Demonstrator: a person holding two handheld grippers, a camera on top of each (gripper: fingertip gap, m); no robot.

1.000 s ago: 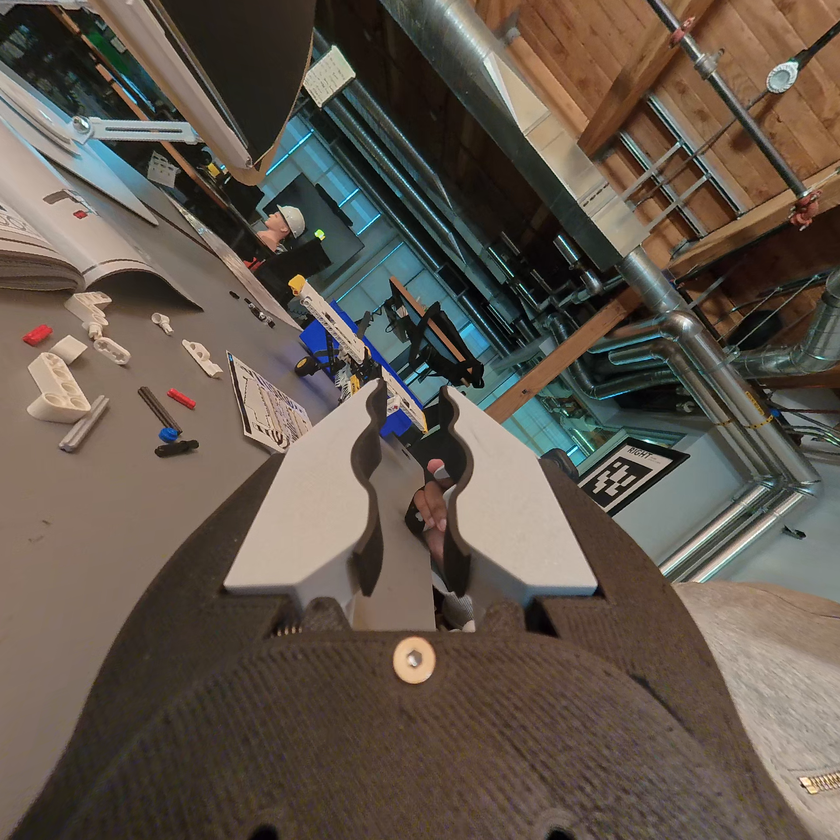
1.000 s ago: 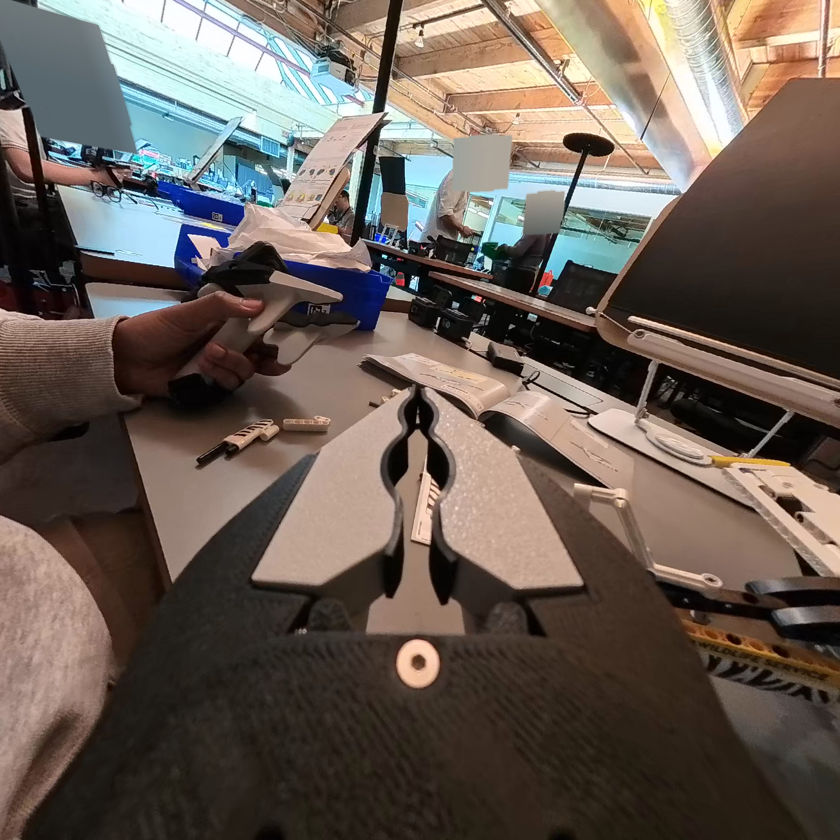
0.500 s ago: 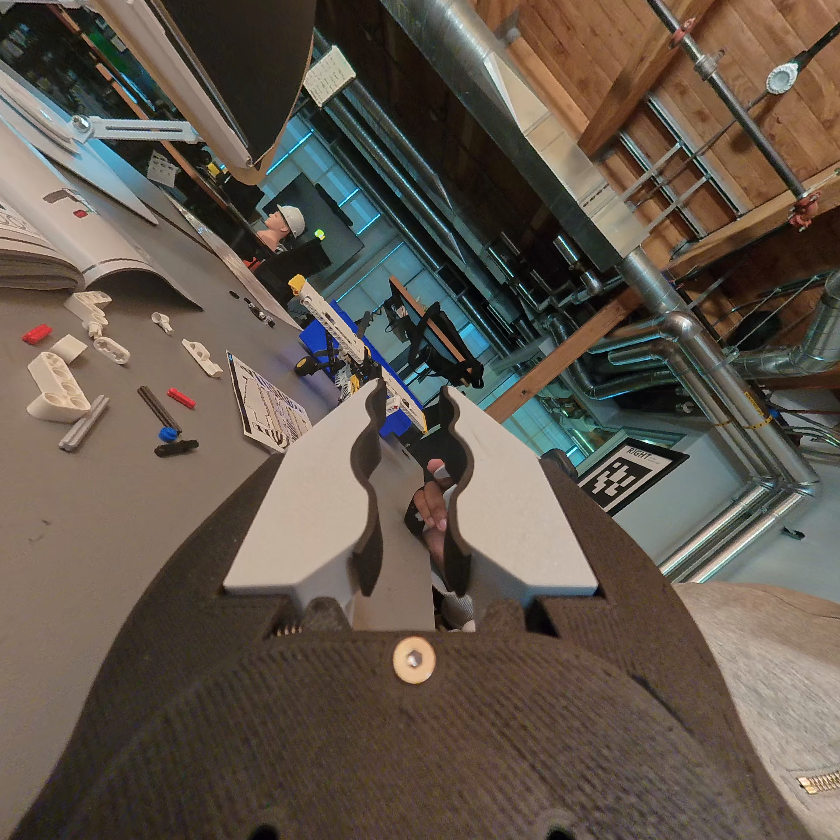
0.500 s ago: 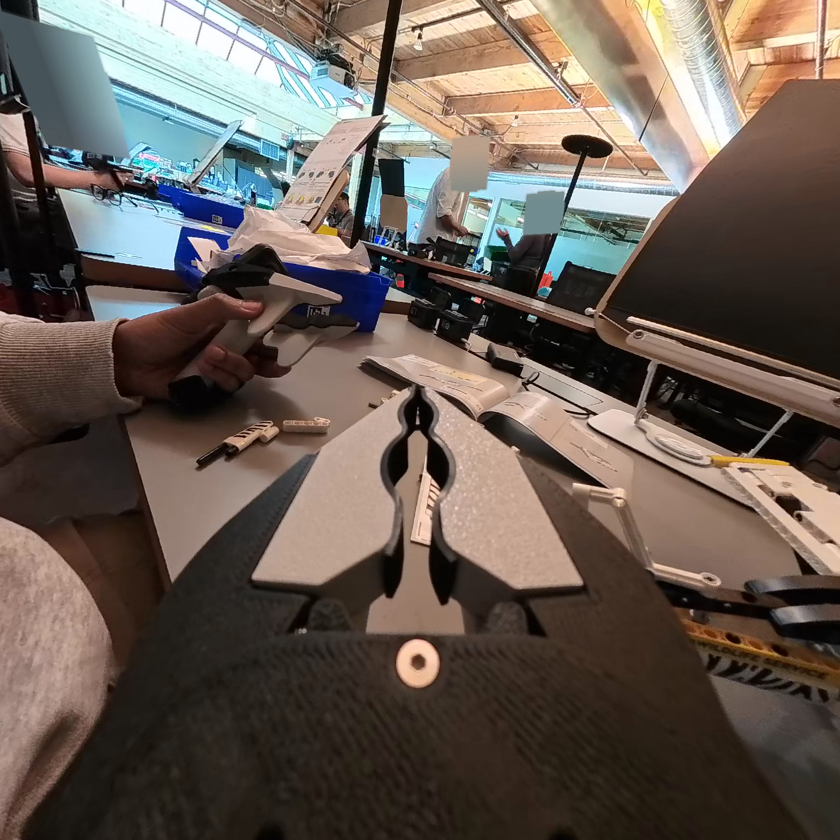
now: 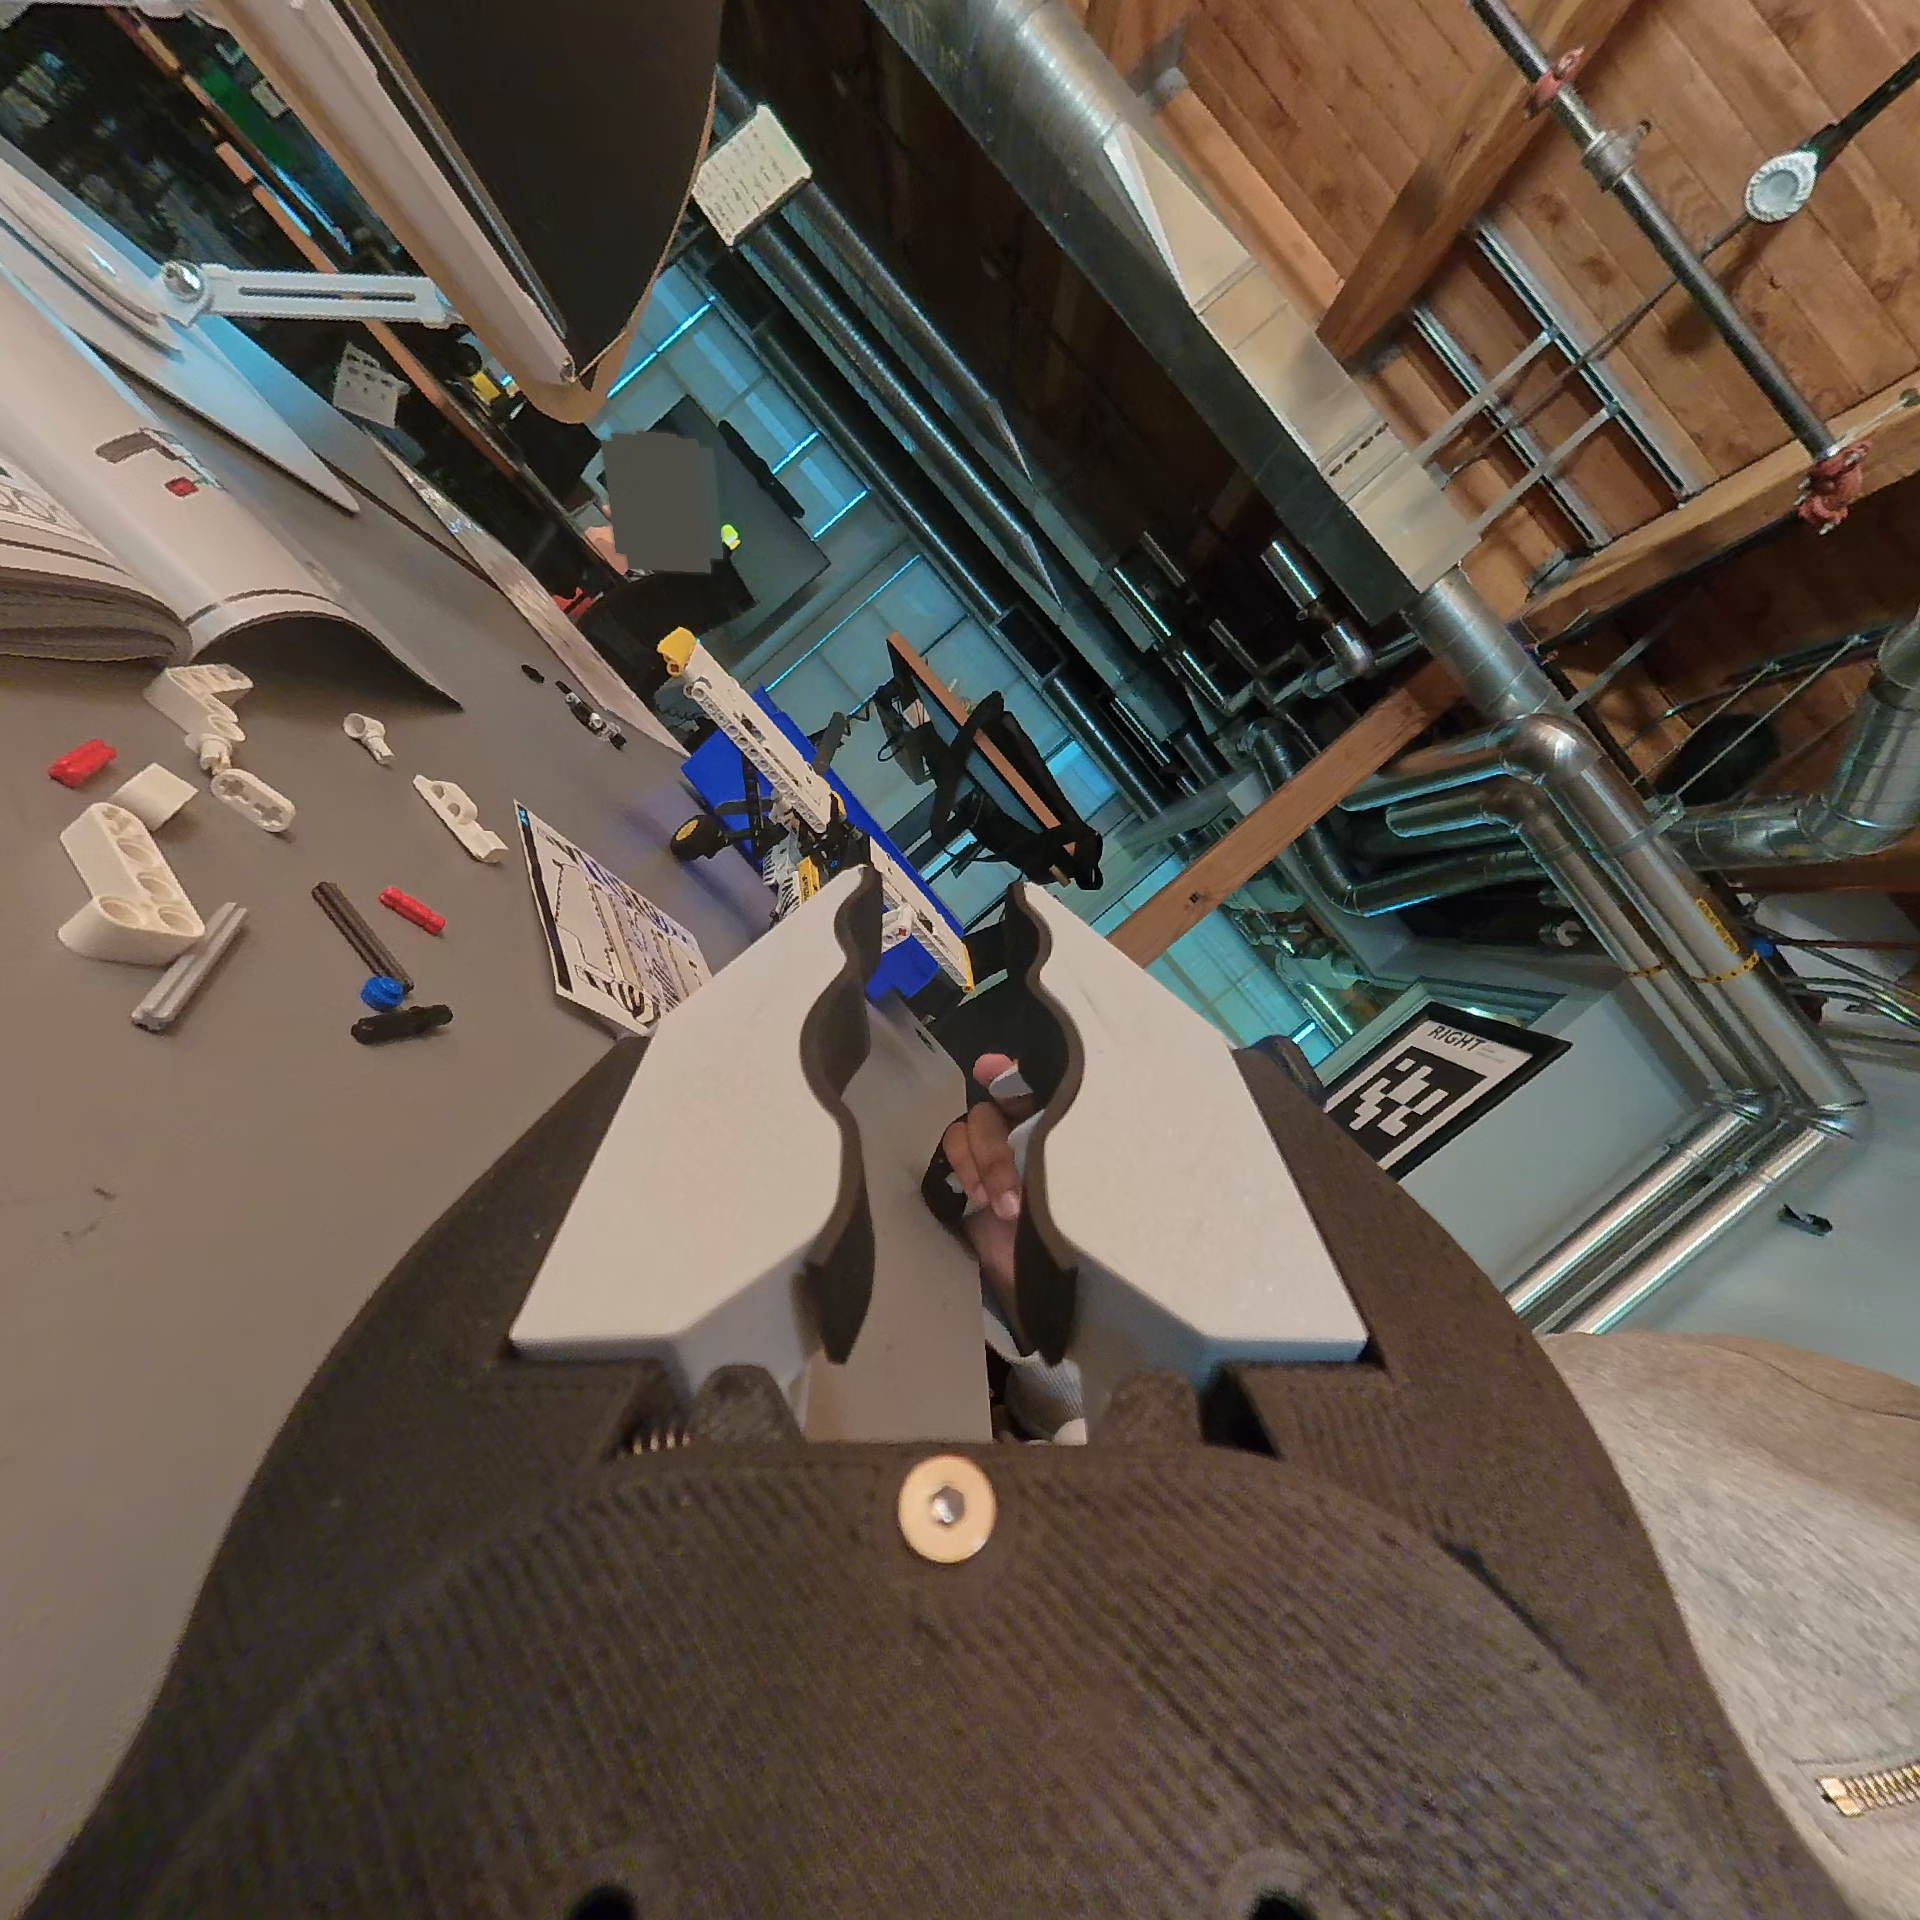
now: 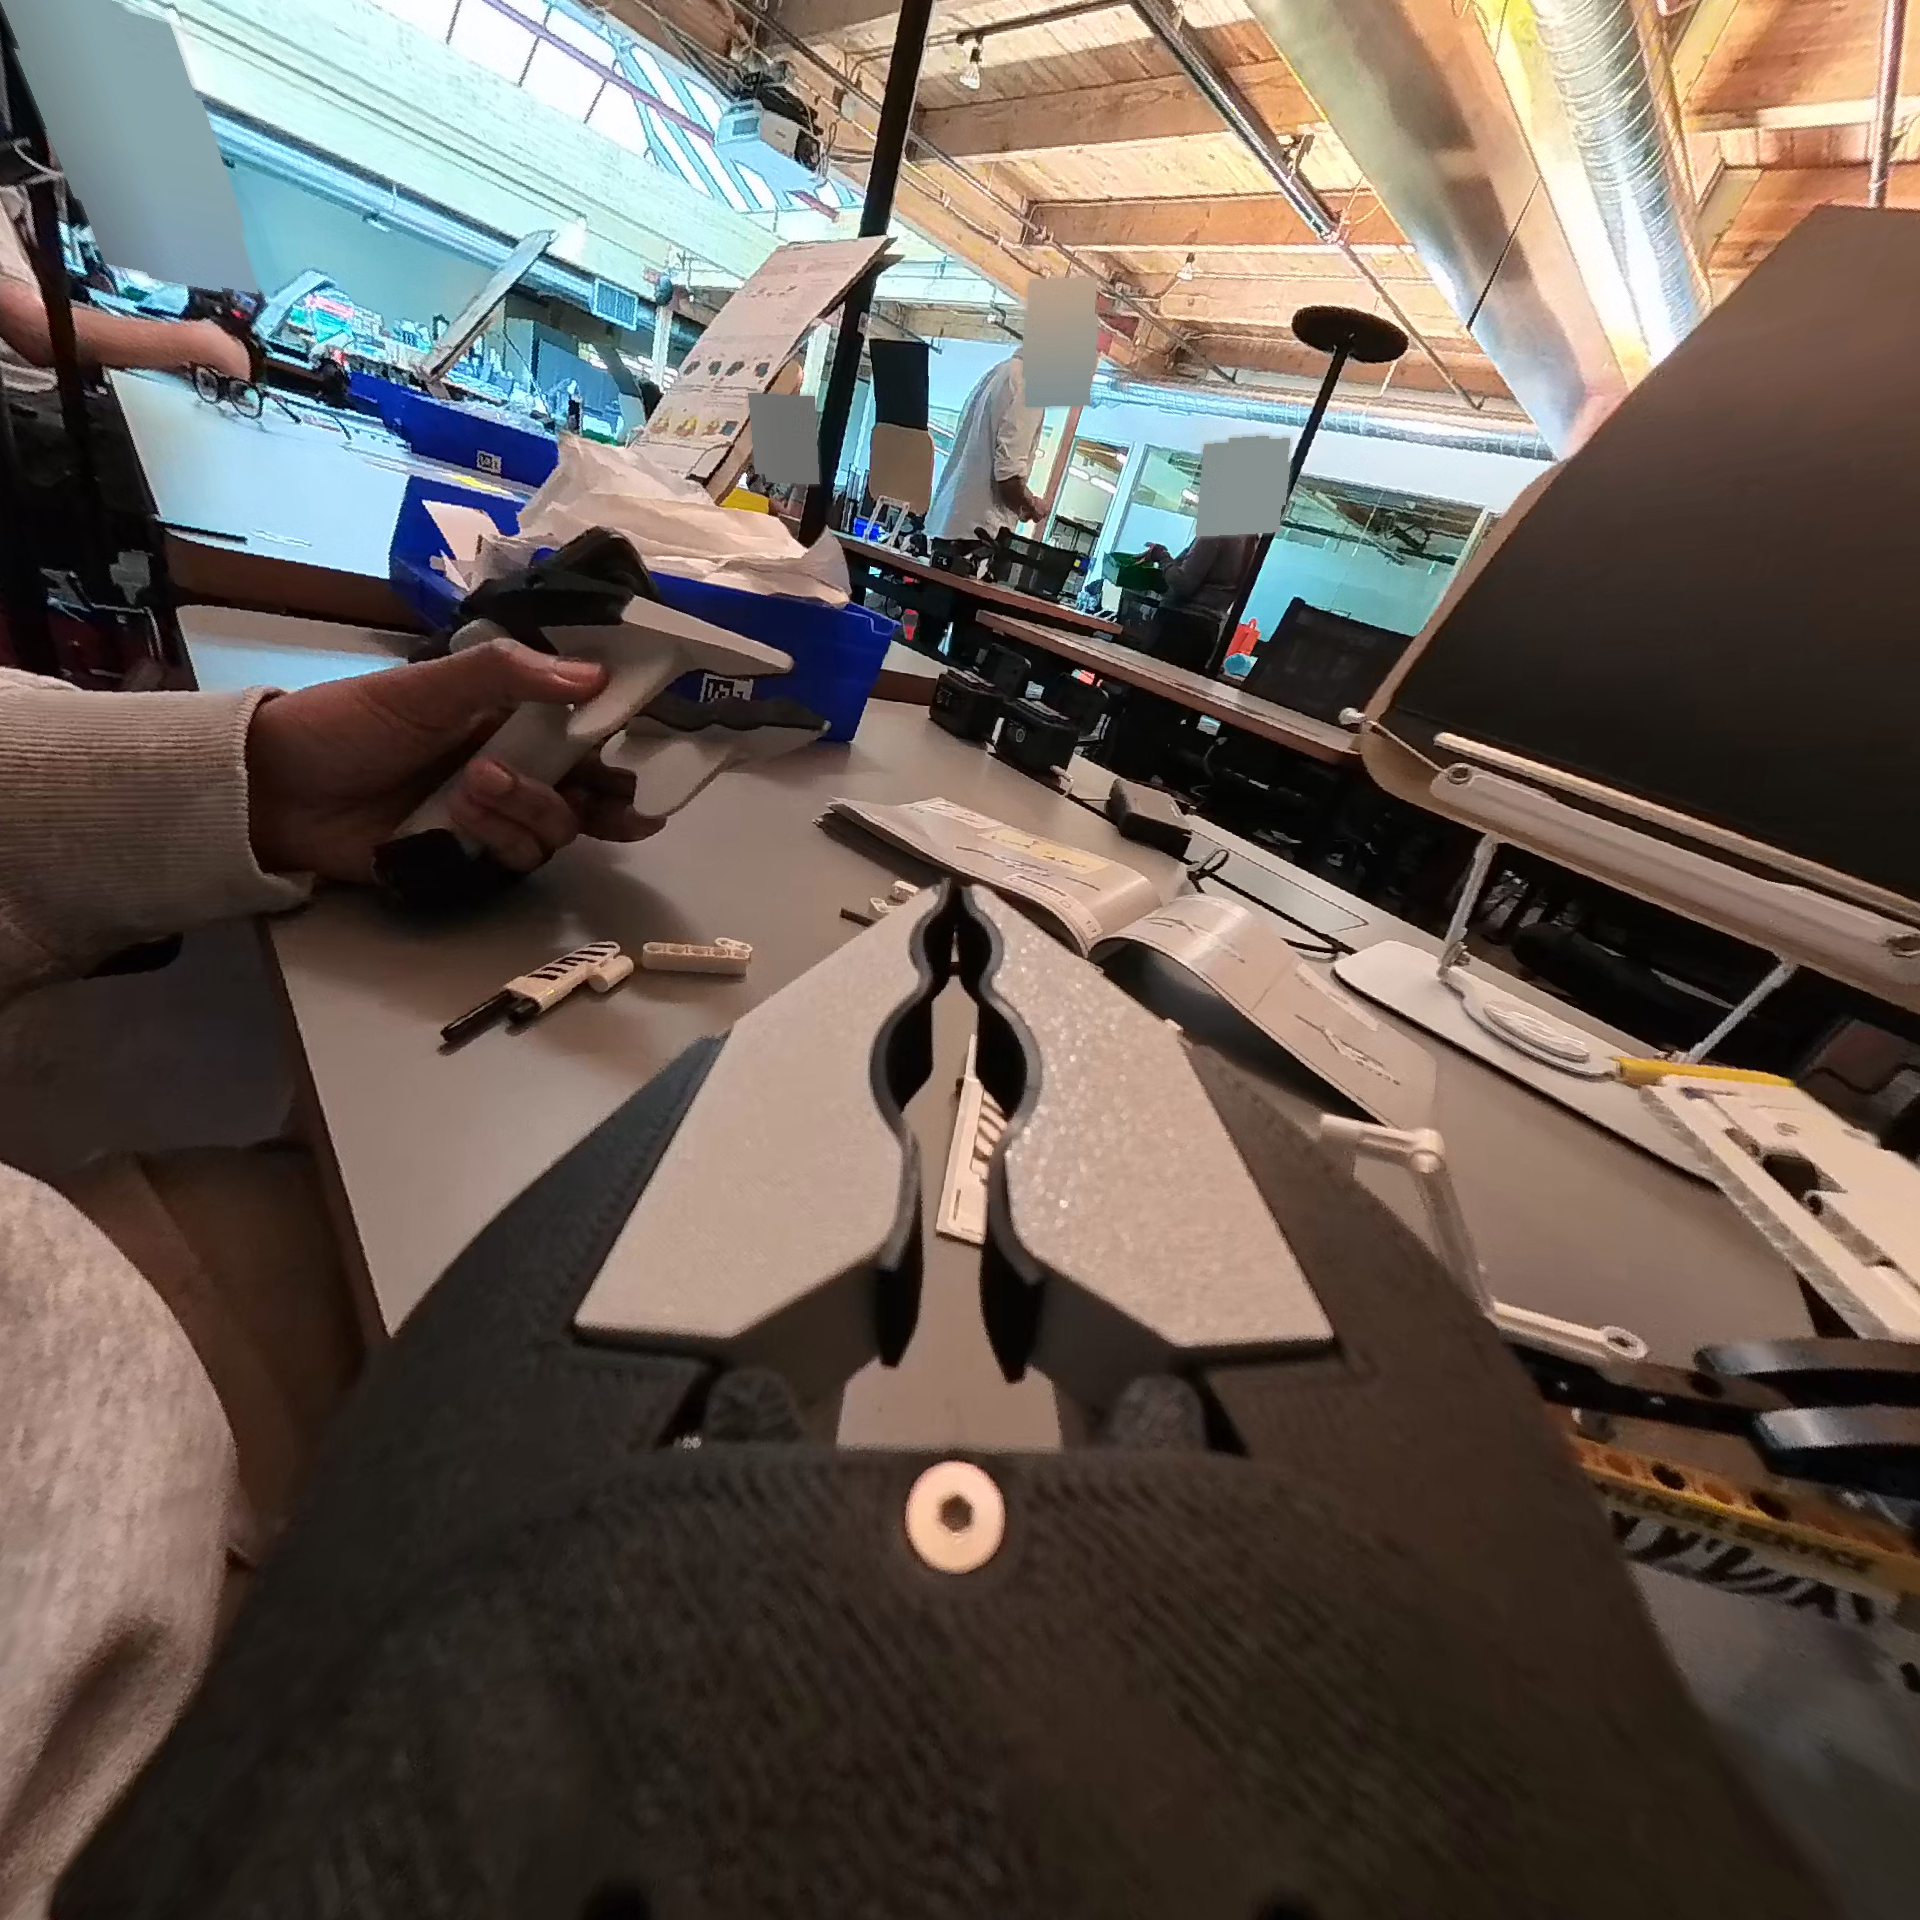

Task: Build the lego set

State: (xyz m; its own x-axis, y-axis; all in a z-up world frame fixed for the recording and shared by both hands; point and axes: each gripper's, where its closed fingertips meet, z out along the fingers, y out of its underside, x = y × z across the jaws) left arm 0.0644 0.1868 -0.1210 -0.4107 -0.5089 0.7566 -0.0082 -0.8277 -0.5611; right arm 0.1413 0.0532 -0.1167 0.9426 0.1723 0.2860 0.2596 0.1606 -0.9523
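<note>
Loose lego parts lie on the grey table (image 5: 260, 1195): a white angled beam (image 5: 125, 883), a grey axle (image 5: 192, 977), a black axle (image 5: 358, 930), red pins (image 5: 412, 909) and small white pieces (image 5: 457, 816). A part-built white and yellow model (image 5: 769, 758) stands farther off; it also shows in the right wrist view (image 6: 1787, 1174). My left gripper (image 5: 940, 904) is open and empty, held tilted above the table; it also shows in the right wrist view (image 6: 805, 694). My right gripper (image 6: 956, 899) is shut and empty, low over the table, with a white strip (image 6: 971, 1153) lying beyond it.
An open instruction booklet (image 6: 1039, 862) lies mid-table. A blue bin (image 6: 769, 634) with white paper stands at the back left. A dark screen on a white stand (image 6: 1662, 582) leans over the right side. A striped piece (image 6: 566, 971) and white beam (image 6: 696, 956) lie near the left hand. One gripper's finger ends stand about 15 cm off the other's.
</note>
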